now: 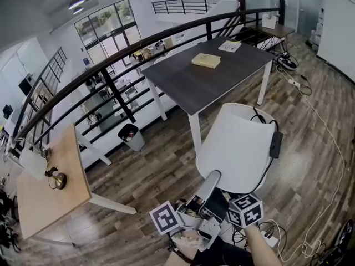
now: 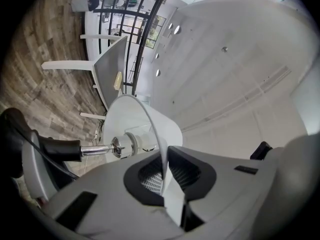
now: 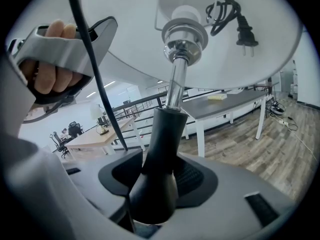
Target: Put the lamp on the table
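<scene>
**Q:** What stands around the dark table (image 1: 205,85), and what lies in the way?

**A:** A book (image 1: 206,60) and a booklet (image 1: 229,46) lie on its far half; the near half is bare. A railing (image 1: 111,87) runs along its left side, with a bin (image 1: 131,137) below it. A wooden table (image 1: 44,198) carrying a small lamp (image 1: 55,179) stands well to the left. Cables (image 1: 327,137) trail on the floor to the right.

**Q:** Where is the lamp (image 1: 236,148)?

**A:** It is held in the air on the near side of the dark table, touching no table. Its shade (image 3: 150,44) points toward the table and overlaps the near leg in the head view.

**Q:** What cannot be made out?

**A:** The lamp's base is out of sight. In the head view the shade hides both sets of jaws.

**Q:** State the pose and grip.

**A:** Both grippers sit low, nearer the person than the dark table, aimed toward it.
- The left gripper (image 2: 167,179) has its jaws narrow, pinching the thin shade wall at its rim.
- The right gripper (image 3: 159,179) has its jaws wide, clamped on the thick black stem (image 3: 160,159).
- A plug (image 3: 245,31) with bundled cord rests inside the shade.
- A hand (image 3: 47,59) grasps the left gripper's handle.
</scene>
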`<action>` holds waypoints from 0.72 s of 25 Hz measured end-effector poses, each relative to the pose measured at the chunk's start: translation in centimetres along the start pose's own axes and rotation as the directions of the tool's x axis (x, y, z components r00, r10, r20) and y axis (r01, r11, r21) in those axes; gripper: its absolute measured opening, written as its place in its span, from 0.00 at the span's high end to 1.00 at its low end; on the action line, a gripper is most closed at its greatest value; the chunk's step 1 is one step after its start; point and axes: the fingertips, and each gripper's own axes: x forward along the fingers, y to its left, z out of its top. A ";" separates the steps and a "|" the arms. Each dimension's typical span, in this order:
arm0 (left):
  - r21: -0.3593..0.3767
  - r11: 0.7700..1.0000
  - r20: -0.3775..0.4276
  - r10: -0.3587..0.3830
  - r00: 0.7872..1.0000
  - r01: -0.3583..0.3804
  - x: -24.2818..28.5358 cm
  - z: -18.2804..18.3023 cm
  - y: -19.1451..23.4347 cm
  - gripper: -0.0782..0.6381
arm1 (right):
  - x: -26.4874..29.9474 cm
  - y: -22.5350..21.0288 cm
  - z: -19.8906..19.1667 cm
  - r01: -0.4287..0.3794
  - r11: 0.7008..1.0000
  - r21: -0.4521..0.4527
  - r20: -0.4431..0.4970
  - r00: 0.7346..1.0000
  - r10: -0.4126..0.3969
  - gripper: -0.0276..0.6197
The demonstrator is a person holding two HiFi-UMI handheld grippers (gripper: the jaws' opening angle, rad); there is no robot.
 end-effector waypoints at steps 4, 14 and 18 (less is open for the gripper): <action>-0.002 1.000 0.006 0.008 1.000 -0.008 -0.1 0.1 0.4 0.83 | 0.3 -0.1 -0.4 -0.009 1.000 0.000 -0.009 1.000 0.009 0.62; -0.021 1.000 0.008 0.018 1.000 -0.017 2.0 3.0 2.7 0.83 | 3.1 -2.3 0.5 -0.004 1.000 0.015 -0.028 1.000 0.004 0.62; -0.026 1.000 -0.003 0.016 1.000 -0.016 3.7 4.7 3.9 0.83 | 5.0 -3.9 1.9 0.003 1.000 0.018 -0.029 1.000 -0.002 0.62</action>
